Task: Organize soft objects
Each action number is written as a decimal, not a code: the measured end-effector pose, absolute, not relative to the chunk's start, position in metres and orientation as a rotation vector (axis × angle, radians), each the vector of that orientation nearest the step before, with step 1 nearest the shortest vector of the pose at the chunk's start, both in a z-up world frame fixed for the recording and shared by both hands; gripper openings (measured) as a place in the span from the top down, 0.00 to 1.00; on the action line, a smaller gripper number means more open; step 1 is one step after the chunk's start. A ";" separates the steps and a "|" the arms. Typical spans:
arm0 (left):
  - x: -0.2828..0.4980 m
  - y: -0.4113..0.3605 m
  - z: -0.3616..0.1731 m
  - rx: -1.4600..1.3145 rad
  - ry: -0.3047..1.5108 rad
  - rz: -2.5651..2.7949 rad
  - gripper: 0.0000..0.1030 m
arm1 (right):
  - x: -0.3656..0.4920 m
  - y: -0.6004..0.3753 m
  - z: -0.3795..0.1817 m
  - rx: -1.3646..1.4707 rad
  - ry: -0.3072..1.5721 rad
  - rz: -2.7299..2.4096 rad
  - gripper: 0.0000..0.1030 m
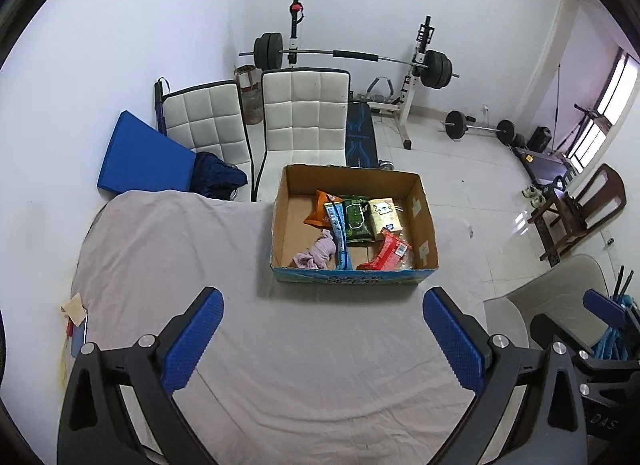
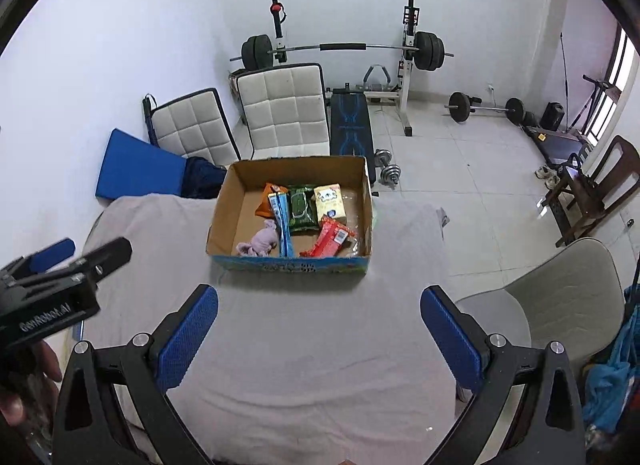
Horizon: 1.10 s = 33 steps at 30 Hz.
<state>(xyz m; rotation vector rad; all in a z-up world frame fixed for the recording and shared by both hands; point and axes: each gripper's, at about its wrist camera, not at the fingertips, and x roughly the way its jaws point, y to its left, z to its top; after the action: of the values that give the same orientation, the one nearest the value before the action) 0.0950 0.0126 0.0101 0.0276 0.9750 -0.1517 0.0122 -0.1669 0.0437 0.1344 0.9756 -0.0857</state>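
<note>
Your cloth-covered counter (image 1: 280,345) lies bare of loose items as far as both views show, so the gathering looks done or nearly so. Everything soft sits in the cardboard box (image 1: 426,225) at the counter's far edge: the green wipes pack (image 1: 355,221) and the cream tissue pack (image 1: 385,215) side by side at the back, the orange packet (image 1: 318,211) behind the blue packet (image 1: 338,233), the red packet (image 1: 386,252) near the front right, and the pink cloth (image 1: 316,253) bunched at the front left. Your left tongs (image 1: 323,339) and right tongs (image 2: 319,339) both hang spread wide and empty, well short of the box. What remains, I judge, is at most tidying the box contents.
</note>
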 end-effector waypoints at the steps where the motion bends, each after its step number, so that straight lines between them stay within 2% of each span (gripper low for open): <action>1: 0.092 0.012 0.011 0.036 0.969 -0.150 0.01 | 0.010 -0.167 0.044 0.133 0.975 -0.088 0.00; 7: 0.087 0.013 0.013 0.041 0.923 -0.133 0.00 | 0.008 -0.174 0.043 0.135 0.959 -0.122 0.00; 33: 0.088 0.016 0.004 0.044 0.934 -0.087 0.00 | 0.030 -0.177 0.046 0.101 0.899 -0.164 0.00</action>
<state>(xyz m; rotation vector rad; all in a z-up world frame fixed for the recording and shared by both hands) 0.0882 0.0162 0.0041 0.0437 0.9336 -0.0871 0.0301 -0.1767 0.0458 0.1013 0.8995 -0.1644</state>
